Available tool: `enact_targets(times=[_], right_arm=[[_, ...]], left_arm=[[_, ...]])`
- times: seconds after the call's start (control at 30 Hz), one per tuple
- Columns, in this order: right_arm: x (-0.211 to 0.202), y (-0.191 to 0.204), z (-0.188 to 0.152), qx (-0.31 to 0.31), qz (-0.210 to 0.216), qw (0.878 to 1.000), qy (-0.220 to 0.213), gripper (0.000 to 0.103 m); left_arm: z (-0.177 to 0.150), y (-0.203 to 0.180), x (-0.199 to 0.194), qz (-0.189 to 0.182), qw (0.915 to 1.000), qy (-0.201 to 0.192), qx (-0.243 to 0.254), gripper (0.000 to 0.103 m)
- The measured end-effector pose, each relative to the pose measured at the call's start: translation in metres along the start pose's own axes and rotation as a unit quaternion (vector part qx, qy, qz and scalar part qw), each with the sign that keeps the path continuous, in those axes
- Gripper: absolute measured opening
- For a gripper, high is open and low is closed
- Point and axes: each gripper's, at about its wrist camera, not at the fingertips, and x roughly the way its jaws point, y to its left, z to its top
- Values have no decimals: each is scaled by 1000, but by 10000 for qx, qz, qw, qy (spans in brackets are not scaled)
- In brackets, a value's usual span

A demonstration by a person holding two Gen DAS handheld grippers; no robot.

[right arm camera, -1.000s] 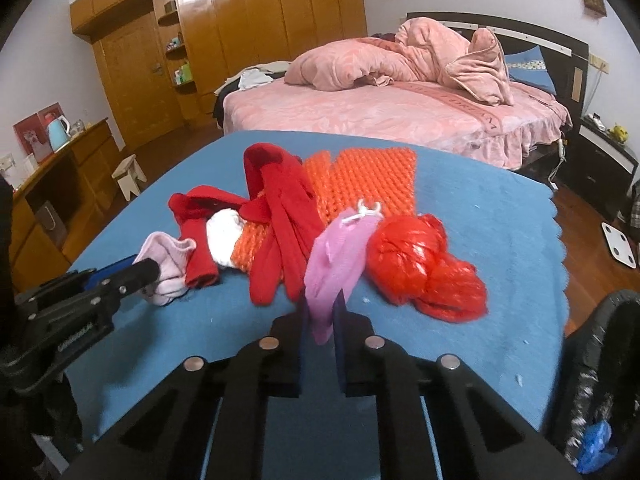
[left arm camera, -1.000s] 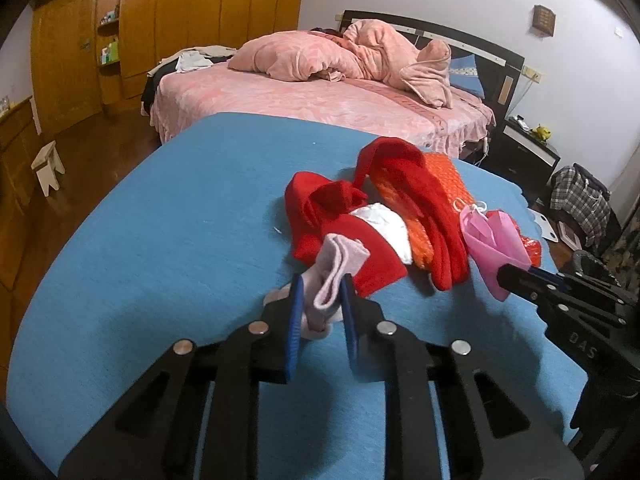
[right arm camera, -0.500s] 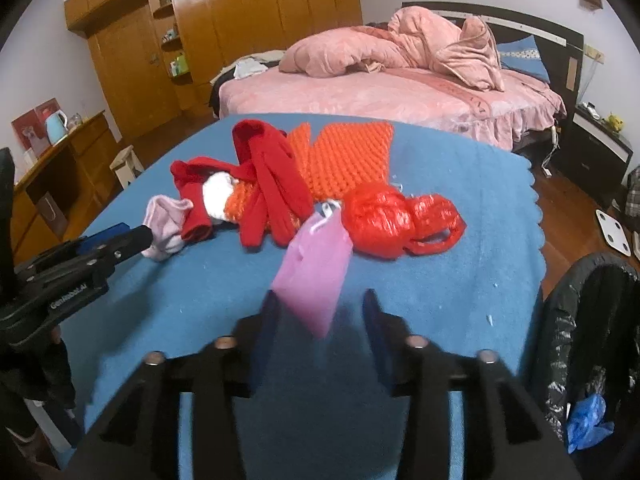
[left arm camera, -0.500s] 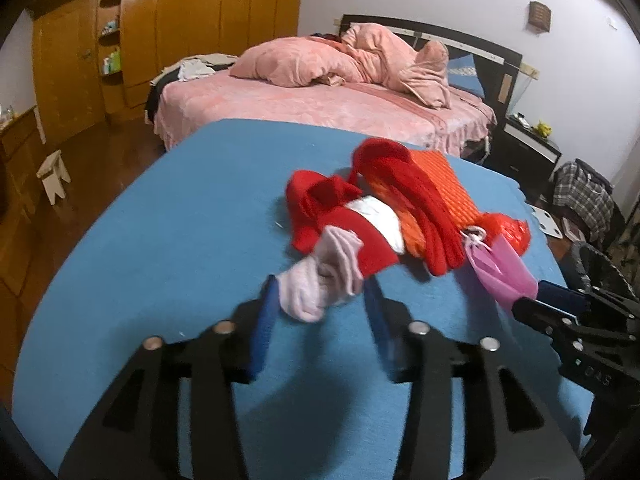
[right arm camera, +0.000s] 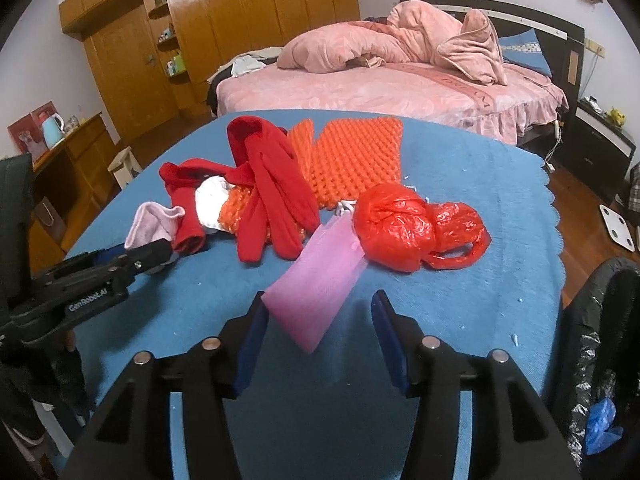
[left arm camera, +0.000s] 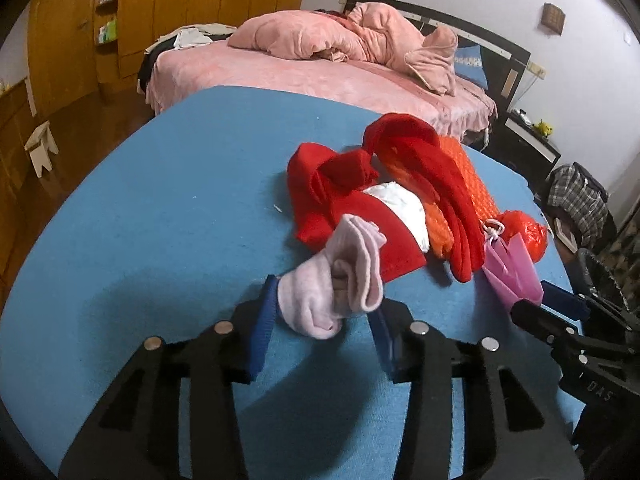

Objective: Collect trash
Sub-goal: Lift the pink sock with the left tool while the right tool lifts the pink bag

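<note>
Left tongs (left arm camera: pixel 324 328) closing w/ pale pink sock (left arm camera: pixel 340 280) between; right tongs (right arm camera: pixel 318 340) opening round pink pouch (right arm camera: pixel 316 284) on blue tabletop (right arm camera: pixel 480 216).

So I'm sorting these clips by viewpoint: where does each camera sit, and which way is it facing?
Left wrist: on the left gripper, facing across the blue table toward the pink bed; its closing fingers flank a pale sock; right gripper at right.
Right wrist: on the right gripper, facing likewise; opening fingers flank a pink pouch; left gripper at left, black bin at right.
Shared: the table, bed, red scarf, sock and pouch.
</note>
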Motion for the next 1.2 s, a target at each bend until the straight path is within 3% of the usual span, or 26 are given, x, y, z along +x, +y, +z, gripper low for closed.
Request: enact_targets(times=[0.17, 0.5, 0.67, 0.8, 0.83, 0.87, 1.2], right_arm=[[-14, -3, -1, 83, -57, 9999, -59, 74], [-10, 1, 9, 126, -171, 9995, -222, 78], [15, 1, 11, 144, -249, 9996, -3, 64], [27, 3, 4, 154, -178, 9995, 225, 38], [25, 3, 3, 133, -102, 9996, 220, 27], [24, 4, 3, 112, -57, 9996, 243, 23], [-27, 5, 8, 83, 71, 9997, -209, 20]], left_arm=[[-7, -3, -22, 46, 9998, -203, 39, 41], [-9, -9, -40, 206, 9988, -411, 170, 41], [-1, -6, -36, 319, 9982, -482, 163, 41], [0, -9, -34, 327, 9982, -474, 194, 41], [0, -10, -35, 324, 9981, -473, 204, 41], [-1, -11, -36, 321, 9981, -473, 217, 41], [7, -31, -62, 288, 9968, -687, 290, 41]])
